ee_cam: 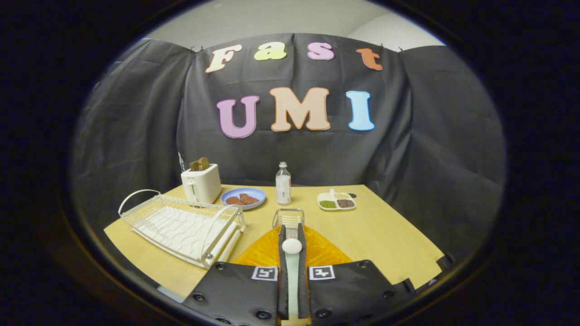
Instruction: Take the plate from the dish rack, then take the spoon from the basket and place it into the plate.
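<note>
- Between our fingers (292,235) we grip the spoon (292,253), its long axis running straight ahead and its bowl upright.
- Directly below lies the orange plate (326,253), so we judge a short descent remains.
- Beyond stands the basket (288,217); the dish rack (181,226) sits left.

1. The gripper (292,253) points straight ahead, toward 12 o'clock.
2. Its two fingers (282,271) are pulled in close, side by side.
3. They squeeze the spoon (292,267) between them, one finger on each side of its handle.
4. The spoon's round end sticks up at the fingertips.
5. The gripper sits level, not tipped to either side.
</note>
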